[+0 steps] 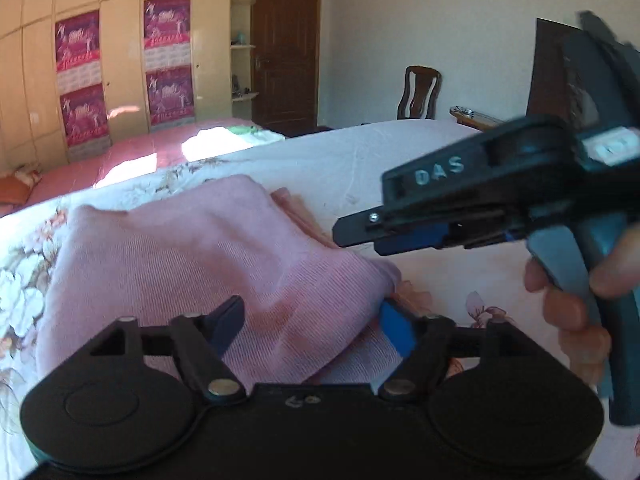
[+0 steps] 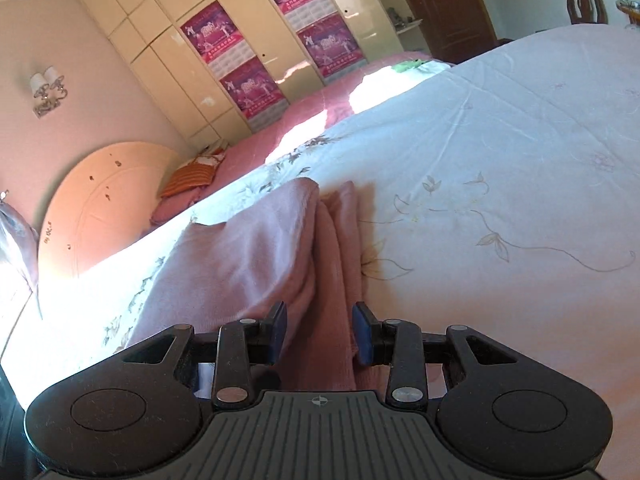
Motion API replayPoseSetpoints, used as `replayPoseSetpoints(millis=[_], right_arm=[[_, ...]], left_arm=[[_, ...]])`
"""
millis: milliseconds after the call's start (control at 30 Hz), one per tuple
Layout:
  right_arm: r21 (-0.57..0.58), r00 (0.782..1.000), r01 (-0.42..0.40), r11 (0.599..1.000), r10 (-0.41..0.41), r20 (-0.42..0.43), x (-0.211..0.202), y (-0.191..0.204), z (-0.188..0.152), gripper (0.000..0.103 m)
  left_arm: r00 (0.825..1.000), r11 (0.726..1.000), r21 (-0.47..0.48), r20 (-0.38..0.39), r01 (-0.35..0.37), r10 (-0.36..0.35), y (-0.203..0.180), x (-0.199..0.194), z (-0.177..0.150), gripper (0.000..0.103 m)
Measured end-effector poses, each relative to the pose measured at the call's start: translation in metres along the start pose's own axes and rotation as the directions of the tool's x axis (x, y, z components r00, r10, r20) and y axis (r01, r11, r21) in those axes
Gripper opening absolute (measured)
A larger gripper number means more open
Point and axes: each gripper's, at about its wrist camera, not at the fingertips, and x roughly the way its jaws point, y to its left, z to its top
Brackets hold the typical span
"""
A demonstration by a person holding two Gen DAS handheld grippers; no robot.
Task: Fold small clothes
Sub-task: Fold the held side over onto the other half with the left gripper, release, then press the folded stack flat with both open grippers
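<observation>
Black gripper housings are filling the lower edge of both wrist views, nearest the lens. Beyond them, a bed covered by a white floral bedspread (image 2: 500, 152) is occupying most of each frame, with a second bed under a pink cover (image 2: 312, 112) lying behind it and a cream wardrobe (image 2: 180, 60) carrying magenta posters (image 2: 208, 36) standing against the far wall. A brown door (image 1: 286, 48) and a wooden chair (image 1: 418, 92) are showing at the back of the room in the left wrist view.

A pink knitted garment (image 1: 208, 252), partly folded, is lying on the bedspread close to both grippers, with narrower pink folds (image 2: 340, 240) lying alongside its main panel.

The left gripper (image 1: 312, 328) is standing with its fingers spread wide; the garment is lying between and under them, with one corner touching the blue pad of the right-hand finger (image 1: 396, 332). No pinch is being made.

The right gripper (image 2: 320, 332) is hovering just over the near end of the garment, its two blue-padded fingers parted with the fabric visible in the gap between them; the pads are not pressing together. In the left wrist view the same right gripper is appearing from the side, tilted above the garment's right edge, with the person's hand (image 1: 576, 312) wrapping its handle.
</observation>
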Motion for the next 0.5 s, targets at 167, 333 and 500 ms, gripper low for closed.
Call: replayPoseSetpoints(millis=[167, 333, 500], right_arm=[[-0.022, 0.997, -0.025, 0.999, 0.024, -0.068, 0.022, 0.009, 0.002, 0.036], [-0.045, 0.994, 0.009, 0.999, -0.014, -0.109, 0.050, 0.011, -0.002, 0.036], [-0.038, 0.992, 0.013, 0.999, -0.018, -0.128, 0.071, 0.010, 0.004, 0.036]], left_arm=[[0.995, 0.986, -0.146, 0.042, -0.078, 0.085, 0.035, -0.027, 0.002, 0.075], [0.983, 0.904, -0.386, -0.046, -0.184, 0.180, 0.106, -0.020, 0.007, 0.074], [0.981, 0.856, -0.479, -0.098, -0.196, 0.170, 0.135, -0.008, 0.004, 0.075]])
